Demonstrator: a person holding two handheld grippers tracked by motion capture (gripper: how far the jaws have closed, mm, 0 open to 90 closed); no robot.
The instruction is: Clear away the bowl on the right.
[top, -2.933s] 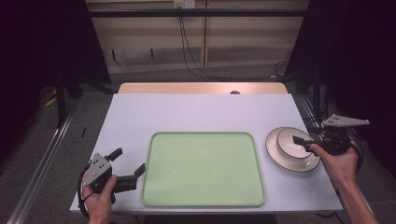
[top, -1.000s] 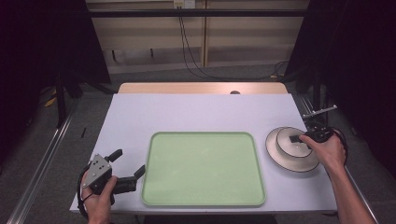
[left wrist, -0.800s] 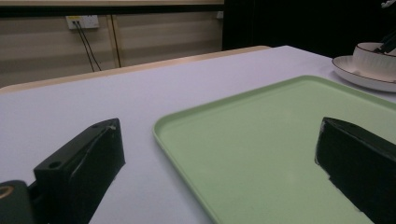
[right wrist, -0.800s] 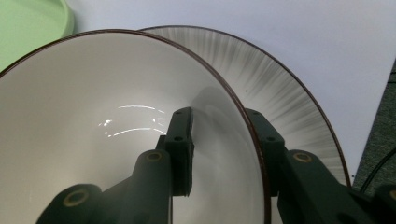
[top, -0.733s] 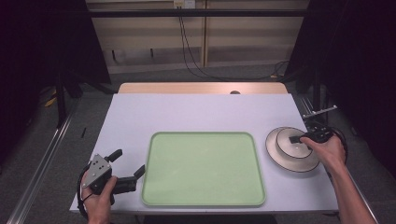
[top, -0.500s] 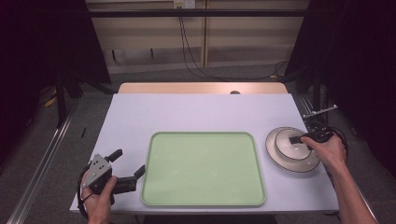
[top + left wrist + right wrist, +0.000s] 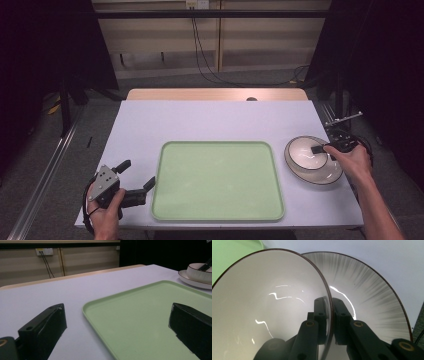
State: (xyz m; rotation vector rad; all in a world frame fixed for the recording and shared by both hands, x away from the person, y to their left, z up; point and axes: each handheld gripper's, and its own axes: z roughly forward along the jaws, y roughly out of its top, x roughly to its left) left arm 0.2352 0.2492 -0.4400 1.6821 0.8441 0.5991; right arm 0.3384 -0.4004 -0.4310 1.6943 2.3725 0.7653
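Fingers (image 7: pixel 329 315) of your right gripper (image 7: pixel 325 148) just closed, now pinch bowl (image 7: pixel 307 155) rim; bowl sits on plate (image 7: pixel 325 176), right of green tray (image 7: pixel 217 181). Grip done, you can lift. Left gripper (image 7: pixel 135 182) fingers wide, empty, on table (image 7: pixel 210 120).

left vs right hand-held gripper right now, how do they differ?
The left hand-held gripper has its jaws spread wide with nothing between them; the right hand-held gripper is clamped on the bowl wall, one jaw inside, one outside. The left rests at the table's near left beside the green tray; the right sits over the plate under the bowl. Both are held by a hand and have black jaws.
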